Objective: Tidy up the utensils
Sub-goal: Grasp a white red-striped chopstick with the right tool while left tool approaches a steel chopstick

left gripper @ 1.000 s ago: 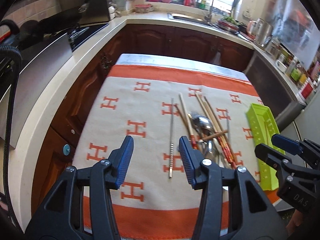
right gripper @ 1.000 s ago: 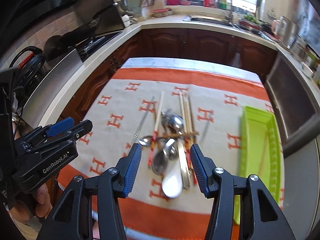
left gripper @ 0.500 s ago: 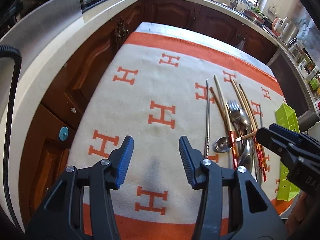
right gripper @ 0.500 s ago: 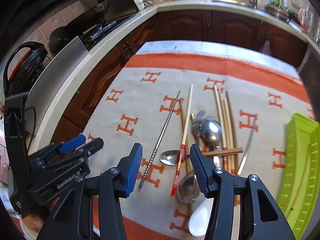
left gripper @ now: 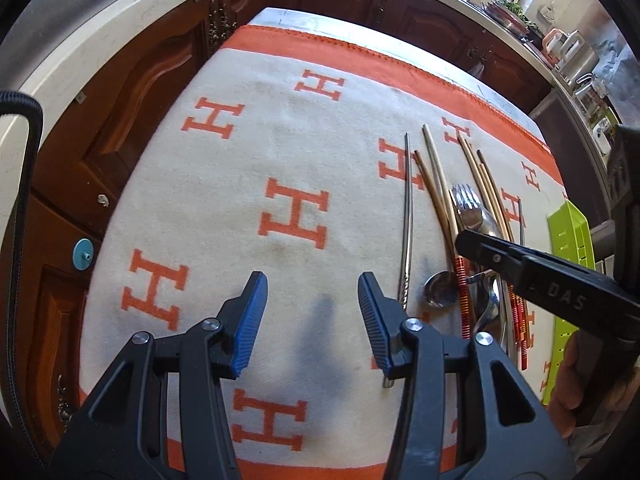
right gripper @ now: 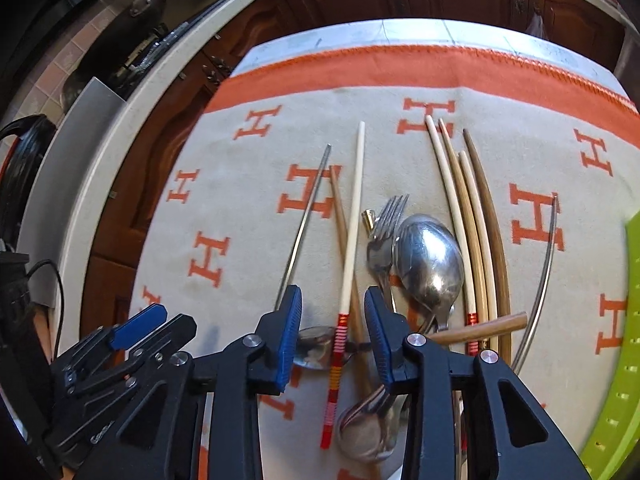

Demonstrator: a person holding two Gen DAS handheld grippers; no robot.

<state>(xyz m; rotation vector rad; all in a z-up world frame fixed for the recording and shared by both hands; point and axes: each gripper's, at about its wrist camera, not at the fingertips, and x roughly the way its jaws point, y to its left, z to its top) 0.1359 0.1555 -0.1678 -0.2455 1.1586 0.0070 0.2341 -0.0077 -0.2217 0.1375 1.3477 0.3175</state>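
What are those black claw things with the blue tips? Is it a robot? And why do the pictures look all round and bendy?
It isn't a robot. A person holds a pincher tool in each hand, and each tool has a wide-eyed camera that bends the picture. One picture looks along the left gripper, which is open over bare blanket and holds nothing. The other looks along the right gripper. Its jaws are closing, with a pale chopstick with red stripes between them, not yet squeezed. On the blanket lie more chopsticks, a fork and a big spoon. A green tray waits at the side.
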